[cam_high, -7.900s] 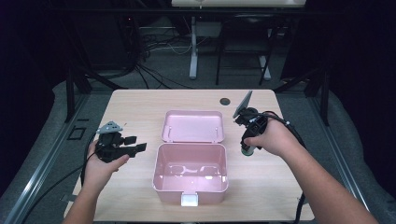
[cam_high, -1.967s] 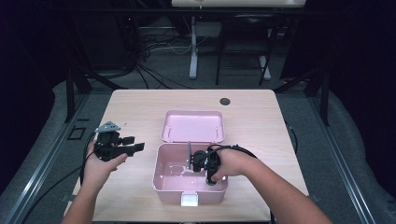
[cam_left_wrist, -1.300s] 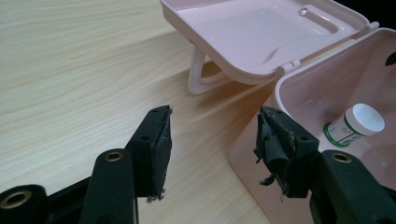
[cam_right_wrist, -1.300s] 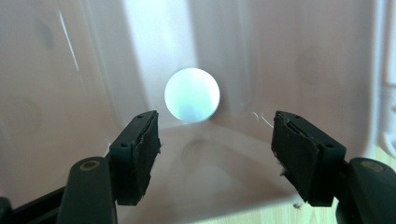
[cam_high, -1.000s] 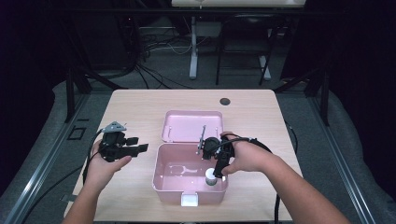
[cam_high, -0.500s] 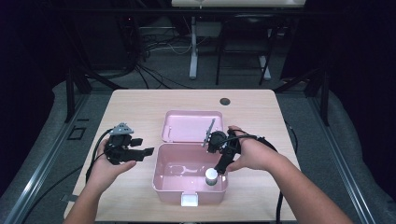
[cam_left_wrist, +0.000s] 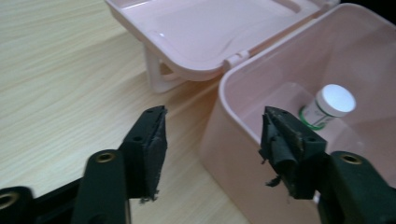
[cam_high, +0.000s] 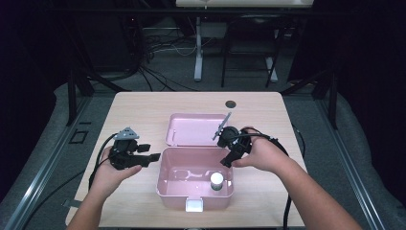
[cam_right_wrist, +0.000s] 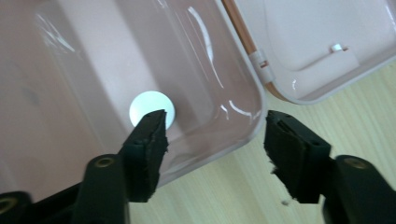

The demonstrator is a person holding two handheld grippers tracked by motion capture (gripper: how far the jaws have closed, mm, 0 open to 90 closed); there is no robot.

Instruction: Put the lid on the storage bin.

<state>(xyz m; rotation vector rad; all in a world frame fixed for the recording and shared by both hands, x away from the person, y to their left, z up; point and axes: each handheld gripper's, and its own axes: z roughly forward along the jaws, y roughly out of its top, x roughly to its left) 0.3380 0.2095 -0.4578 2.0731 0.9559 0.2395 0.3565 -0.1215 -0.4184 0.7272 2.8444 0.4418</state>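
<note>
Pink box [cam_high: 165,189]: it sits open at the near middle of the table [cam_high: 143,110], its hollow facing up and its white latch tab at the 6 o'clock edge in the high view.
Lid [cam_high: 191,129]: it is folded back flat at the box's 12 o'clock side, inner face up, joined along the hinge.
Contents: one small bottle [cam_high: 217,181] with a white cap and a green-edged label stands upright on the box floor, toward the 4 o'clock corner, close to the right wall. The rest of the floor is glossy pink.
Right gripper [cam_high: 229,160]: it hangs over the box's right rim at about 3 o'clock, above the bottle and not touching it. Its jaws have just been closing a little, yet stay released, wide apart, with nothing between the pads.
Left gripper [cam_high: 151,157]: it is at 9 o'clock of the box, just beside the left wall. Its jaws are spread and empty.
Left gripper view: the box's wall runs between its two pads and the bottle shows beyond.
</note>
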